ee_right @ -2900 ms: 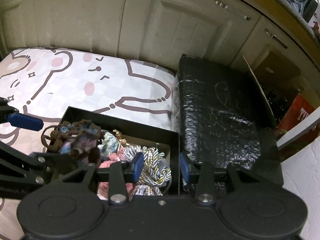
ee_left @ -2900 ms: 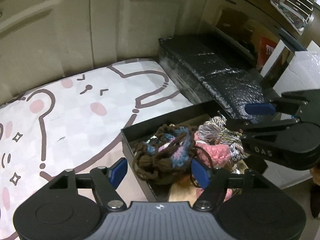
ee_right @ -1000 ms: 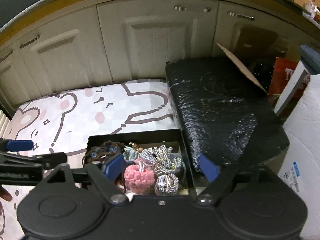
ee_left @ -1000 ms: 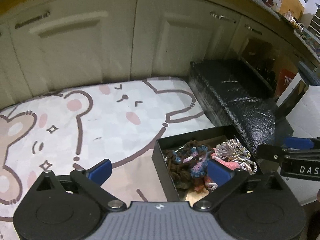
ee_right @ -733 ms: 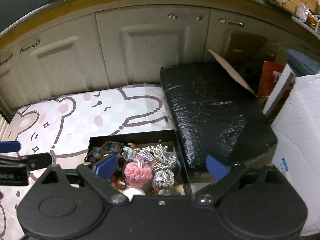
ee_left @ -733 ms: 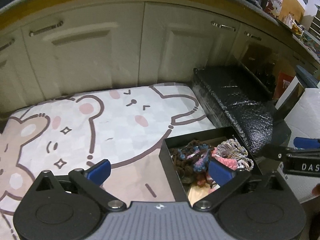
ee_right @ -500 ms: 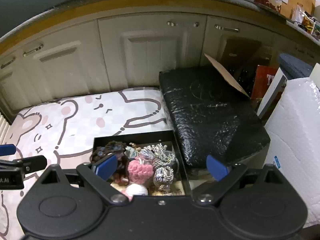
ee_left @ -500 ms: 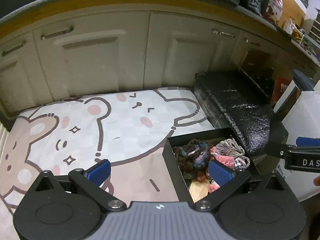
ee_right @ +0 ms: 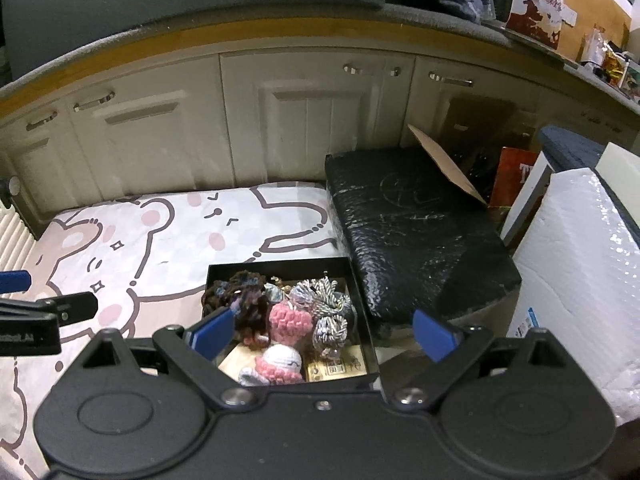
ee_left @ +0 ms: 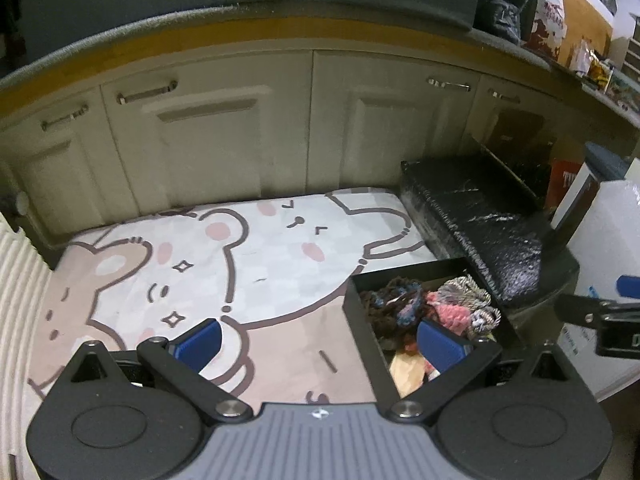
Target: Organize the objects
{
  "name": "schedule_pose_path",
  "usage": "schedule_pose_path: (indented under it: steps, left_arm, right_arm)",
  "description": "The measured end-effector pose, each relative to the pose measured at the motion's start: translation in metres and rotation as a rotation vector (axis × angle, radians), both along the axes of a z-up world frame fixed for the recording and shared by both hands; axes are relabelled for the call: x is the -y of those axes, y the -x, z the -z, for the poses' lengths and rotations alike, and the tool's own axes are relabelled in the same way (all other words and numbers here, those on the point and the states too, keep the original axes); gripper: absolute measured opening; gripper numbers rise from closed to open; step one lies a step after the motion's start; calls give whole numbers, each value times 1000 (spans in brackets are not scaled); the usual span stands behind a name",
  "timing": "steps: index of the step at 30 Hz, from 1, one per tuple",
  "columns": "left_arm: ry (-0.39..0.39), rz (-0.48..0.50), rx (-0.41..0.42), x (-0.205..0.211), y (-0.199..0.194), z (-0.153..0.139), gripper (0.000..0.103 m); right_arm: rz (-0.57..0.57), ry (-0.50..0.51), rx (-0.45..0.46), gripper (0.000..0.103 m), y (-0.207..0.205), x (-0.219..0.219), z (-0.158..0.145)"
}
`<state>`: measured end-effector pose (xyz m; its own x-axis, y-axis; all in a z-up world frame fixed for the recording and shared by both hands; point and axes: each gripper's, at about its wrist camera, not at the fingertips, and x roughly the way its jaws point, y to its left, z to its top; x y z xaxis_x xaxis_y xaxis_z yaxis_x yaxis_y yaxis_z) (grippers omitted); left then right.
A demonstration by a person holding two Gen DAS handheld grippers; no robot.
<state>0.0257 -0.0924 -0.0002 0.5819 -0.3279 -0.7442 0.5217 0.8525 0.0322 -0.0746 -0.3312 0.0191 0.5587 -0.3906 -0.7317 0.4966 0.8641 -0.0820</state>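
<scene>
A black open box (ee_right: 280, 267) sits on the bear-print mat (ee_right: 160, 248), also seen in the left wrist view (ee_left: 412, 273). It holds a brown-and-blue yarn bundle (ee_right: 244, 296), a pink crochet piece (ee_right: 290, 318), a grey-gold cord knot (ee_right: 330, 312), a white-and-pink crochet piece (ee_right: 280, 362) and a small card (ee_right: 336, 368). My left gripper (ee_left: 320, 342) is open and empty, high above the mat, left of the box. My right gripper (ee_right: 322, 330) is open and empty, high above the box.
A black wrapped bundle (ee_right: 412, 232) lies right of the box against cream cabinet doors (ee_right: 312, 128). White bubble-wrapped packages (ee_right: 576, 272) and a red box (ee_right: 516, 178) stand at the right. A cardboard flap (ee_right: 444, 168) rises behind the bundle. A white ribbed edge (ee_left: 16, 280) is at the left.
Both grippers opened wide, let go of the yarn items in the box and rose up and back. The box and mat now look smaller and farther.
</scene>
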Motion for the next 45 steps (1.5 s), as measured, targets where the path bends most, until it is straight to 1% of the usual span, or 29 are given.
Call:
schedule_pose_path:
  steps: [4, 9, 15, 20, 24, 30, 36, 45]
  left_arm:
    - [-34, -10, 30, -4, 11, -3, 103]
    - [-28, -1, 26, -11, 24, -6, 103]
    - [-58, -7, 62, -18, 42, -7, 103]
    - [-41, -1, 50, -28, 51, -8, 103]
    - [-49, 0, 55, -33, 57, -5, 103]
    - [-54, -13, 54, -37, 55, -4, 103]
    - [-75, -38, 27, -38, 47, 0, 103]
    - [-88, -26, 20, -37, 46, 2, 103]
  right_arm:
    - [-3, 21, -5, 97, 10, -9, -3]
    - [-20, 32, 1, 97, 20, -20, -7]
    - [-44, 36, 1, 97, 32, -34, -7]
    - [-29, 48, 0, 97, 39, -40, -6]
    - [-19, 70, -9, 97, 39, -45, -2]
    - [7, 60, -13, 97, 39, -45, 5]
    - [-6, 79, -36, 97, 34, -52, 9]
    - [2, 66, -34, 97, 34, -52, 9]
